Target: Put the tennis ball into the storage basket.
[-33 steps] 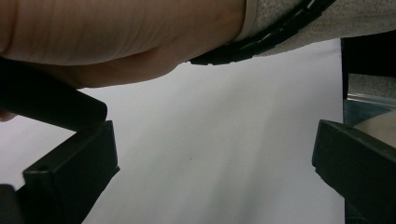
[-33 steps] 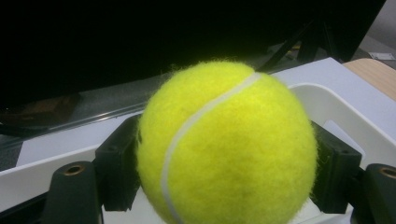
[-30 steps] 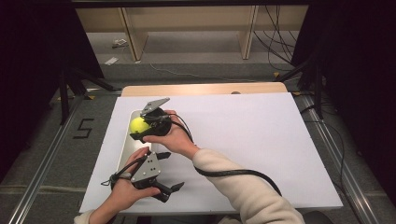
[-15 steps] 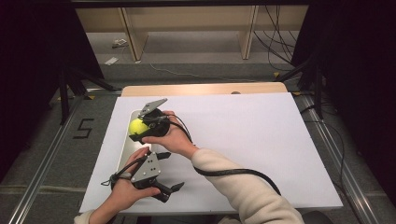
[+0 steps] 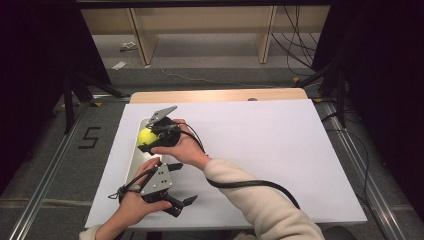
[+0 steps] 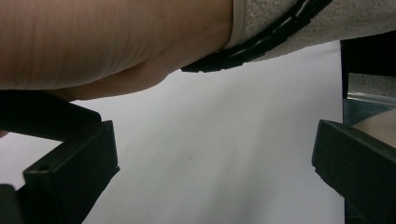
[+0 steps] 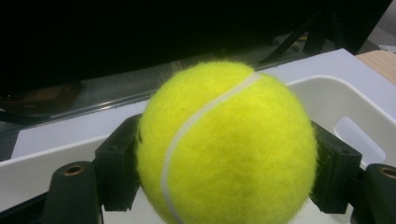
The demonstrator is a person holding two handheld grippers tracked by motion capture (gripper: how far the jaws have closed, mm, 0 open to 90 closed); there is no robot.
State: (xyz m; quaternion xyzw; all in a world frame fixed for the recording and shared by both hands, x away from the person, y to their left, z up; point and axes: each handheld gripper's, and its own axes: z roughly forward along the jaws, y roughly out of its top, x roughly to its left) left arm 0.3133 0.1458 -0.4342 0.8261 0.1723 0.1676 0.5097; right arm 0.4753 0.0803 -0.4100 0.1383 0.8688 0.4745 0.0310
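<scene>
A yellow tennis ball (image 5: 145,135) (image 7: 229,144) is clamped between the black jaws of my right gripper (image 5: 147,138) (image 7: 229,177). It hangs just above a long white tray (image 5: 134,162) (image 7: 327,93) at the left side of the white board. My left gripper (image 5: 183,184) (image 6: 215,172) rests near the front edge of the board, pointing right. Its jaws stand wide apart with only white surface between them. The right forearm and its black cable (image 6: 261,39) cross above the left gripper.
The tray has a handle cut-out (image 7: 355,135) in its end wall. The white board (image 5: 270,150) covers the table, with a wooden strip (image 5: 220,95) along its far edge. Dark frame rails and floor lie to the left and right.
</scene>
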